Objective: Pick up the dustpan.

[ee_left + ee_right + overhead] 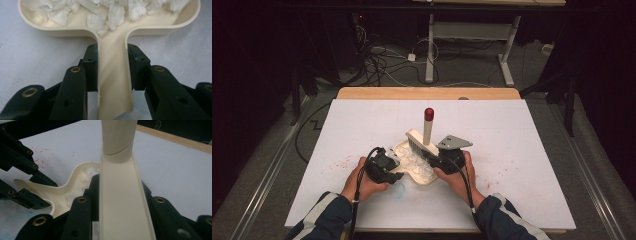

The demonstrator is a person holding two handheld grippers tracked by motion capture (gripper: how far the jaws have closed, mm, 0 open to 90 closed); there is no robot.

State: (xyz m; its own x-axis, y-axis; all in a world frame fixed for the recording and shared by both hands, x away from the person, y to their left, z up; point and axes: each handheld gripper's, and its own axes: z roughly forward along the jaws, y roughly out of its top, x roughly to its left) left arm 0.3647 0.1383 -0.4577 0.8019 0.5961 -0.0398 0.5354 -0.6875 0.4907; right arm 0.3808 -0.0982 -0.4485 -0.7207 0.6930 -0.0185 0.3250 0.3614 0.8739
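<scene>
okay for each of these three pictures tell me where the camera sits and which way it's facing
High view: above the person's side, looking forward and down on the white table; forearms, hands, left gripper and right gripper show.
Left gripper view: rides the left gripper, looking along its black jaws clamped on the cream plastic dustpan.
Right gripper view: rides the right gripper, jaws clamped on the cream brush handle.
All three show the dustpan.

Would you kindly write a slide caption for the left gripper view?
Left tongs clamp the cream dustpan's handle; white scraps lie in its pan.
</scene>
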